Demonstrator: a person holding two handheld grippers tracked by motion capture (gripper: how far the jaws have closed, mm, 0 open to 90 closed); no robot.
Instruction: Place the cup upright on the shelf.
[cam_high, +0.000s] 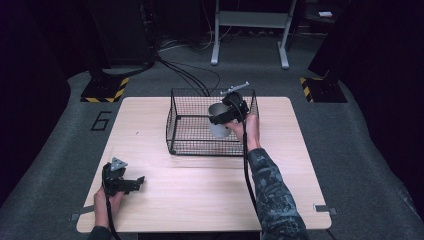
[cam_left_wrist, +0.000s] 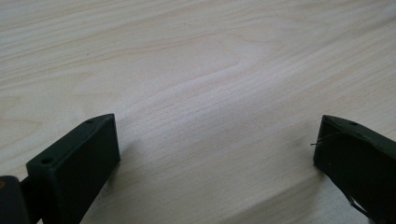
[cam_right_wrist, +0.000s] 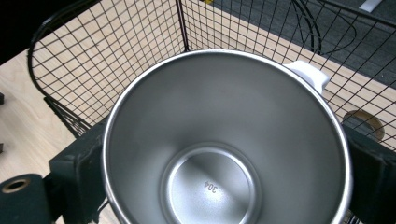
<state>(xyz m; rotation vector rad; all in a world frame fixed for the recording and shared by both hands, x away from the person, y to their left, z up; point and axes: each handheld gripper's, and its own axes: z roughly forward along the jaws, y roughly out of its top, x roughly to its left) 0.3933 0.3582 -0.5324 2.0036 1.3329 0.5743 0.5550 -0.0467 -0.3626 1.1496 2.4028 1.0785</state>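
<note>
One right gripper (cam_high: 221, 119) is clamping its two jaws on the outside of a single steel cup (cam_right_wrist: 224, 140) held inside the one wire basket (cam_high: 176, 125) at the table's (cam_high: 200, 200) twelve o'clock, while one left gripper (cam_high: 131, 184) is lying at seven o'clock, jaws spread wide.

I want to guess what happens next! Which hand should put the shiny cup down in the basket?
The right. The right gripper already clamps the steel cup inside the wire basket. The left gripper rests open on the table, far from it.
</note>
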